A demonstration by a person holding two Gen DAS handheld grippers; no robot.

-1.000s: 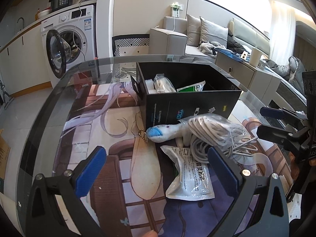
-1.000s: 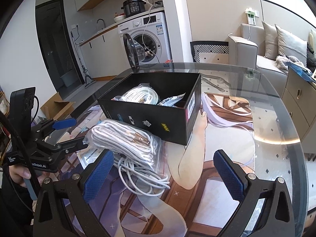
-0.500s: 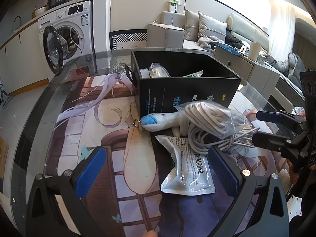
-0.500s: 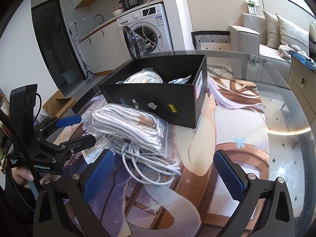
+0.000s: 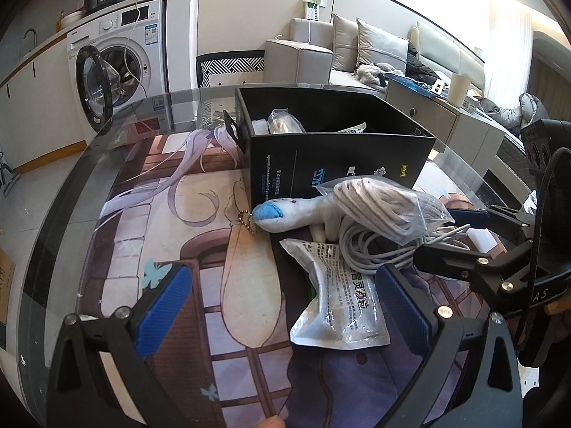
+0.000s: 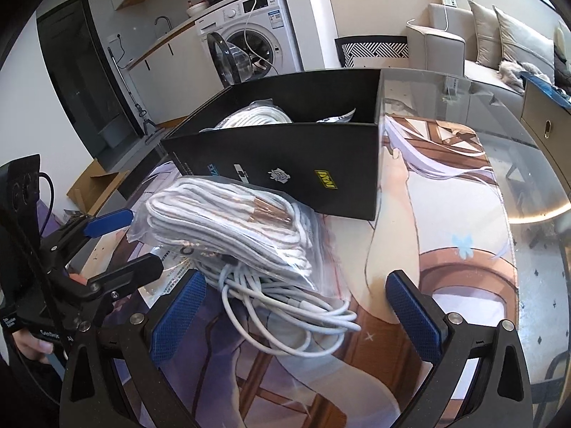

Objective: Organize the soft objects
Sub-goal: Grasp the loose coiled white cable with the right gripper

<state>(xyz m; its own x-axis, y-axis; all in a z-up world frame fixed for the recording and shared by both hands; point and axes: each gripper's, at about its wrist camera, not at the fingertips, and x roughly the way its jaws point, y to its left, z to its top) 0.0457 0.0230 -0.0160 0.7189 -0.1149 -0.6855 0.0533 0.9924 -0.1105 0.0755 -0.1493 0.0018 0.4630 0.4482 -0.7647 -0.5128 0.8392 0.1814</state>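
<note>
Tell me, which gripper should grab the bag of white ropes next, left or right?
Probably the right gripper. It is open and faces the bag of white ropes close ahead. The left gripper, also open, points at the flat white packet; from there the bag lies farther off, behind it.

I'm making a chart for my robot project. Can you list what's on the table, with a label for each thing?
box: black box, open top, cables and packets inside
bagged cable: clear bag of white cord, in front of the box
loose cable: white cable, beside and under the bag
plush toy: white with blue tip, in front of the box
packet: white printed pouch, flat on the mat
left gripper: jaws open, empty
right gripper: jaws open, empty
</note>
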